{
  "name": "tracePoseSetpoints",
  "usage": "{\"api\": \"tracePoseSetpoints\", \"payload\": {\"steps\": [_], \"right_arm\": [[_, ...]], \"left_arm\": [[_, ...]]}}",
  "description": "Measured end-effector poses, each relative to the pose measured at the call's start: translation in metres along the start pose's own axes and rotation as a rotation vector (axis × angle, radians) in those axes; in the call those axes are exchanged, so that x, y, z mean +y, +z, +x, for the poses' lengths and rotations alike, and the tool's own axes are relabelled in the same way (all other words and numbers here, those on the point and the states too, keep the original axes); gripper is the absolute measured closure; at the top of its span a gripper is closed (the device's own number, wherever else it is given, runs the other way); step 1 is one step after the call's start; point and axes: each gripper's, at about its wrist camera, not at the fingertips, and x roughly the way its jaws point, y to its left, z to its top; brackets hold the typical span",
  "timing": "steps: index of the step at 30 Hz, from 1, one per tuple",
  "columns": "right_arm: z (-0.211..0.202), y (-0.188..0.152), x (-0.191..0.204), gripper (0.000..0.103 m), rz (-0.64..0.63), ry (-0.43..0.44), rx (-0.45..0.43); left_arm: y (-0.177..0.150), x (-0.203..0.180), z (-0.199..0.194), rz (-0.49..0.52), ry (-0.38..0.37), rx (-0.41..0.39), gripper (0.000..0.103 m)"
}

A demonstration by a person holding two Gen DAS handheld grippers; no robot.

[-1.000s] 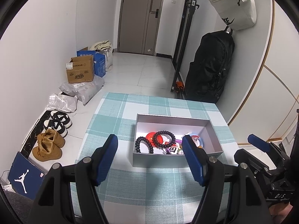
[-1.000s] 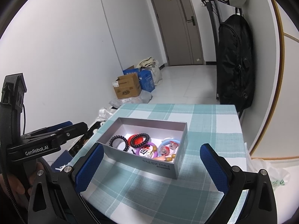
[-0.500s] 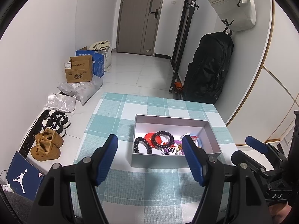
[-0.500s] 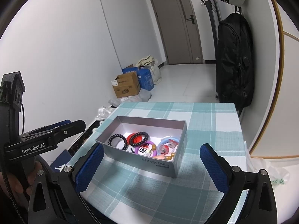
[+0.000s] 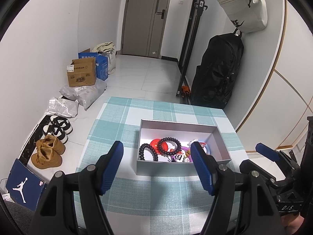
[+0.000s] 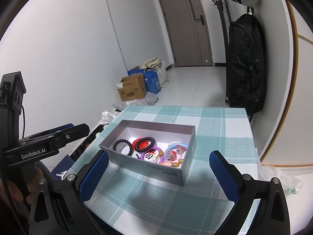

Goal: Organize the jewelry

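Observation:
A grey open box (image 5: 183, 169) stands on the checked tablecloth; it also shows in the right wrist view (image 6: 166, 173). Inside lie two dark bead bracelets (image 5: 169, 146) (image 6: 144, 143), a red disc (image 5: 156, 143), a purple ring (image 6: 151, 153), a light blue ring (image 6: 175, 150) and small trinkets. My left gripper (image 5: 157, 165) is open and empty, above the table in front of the box. My right gripper (image 6: 159, 173) is open and empty, in front of the box's right corner. Each gripper shows at the edge of the other's view.
The table (image 5: 121, 117) has a teal and white checked cloth. On the floor to the left lie shoes (image 5: 48, 152), a blue shoebox (image 5: 21, 185), parcels and cardboard boxes (image 5: 82, 75). A black backpack (image 5: 215, 72) hangs by the right wall.
Both grippers have drawn back slightly; the box sits a little farther off and lower in the views. Nothing was picked up or let go.

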Motion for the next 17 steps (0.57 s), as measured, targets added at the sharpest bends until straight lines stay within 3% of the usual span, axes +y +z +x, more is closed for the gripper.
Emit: {"api": "tracePoseSetpoints", "payload": {"steps": [17], "right_arm": [[0.0028,-0.0020,0.0006,0.000,0.005,-0.003,0.010]], "left_arm": [[0.0009,0.0014,-0.0013,-0.006,-0.020,-0.004,0.036]]}}
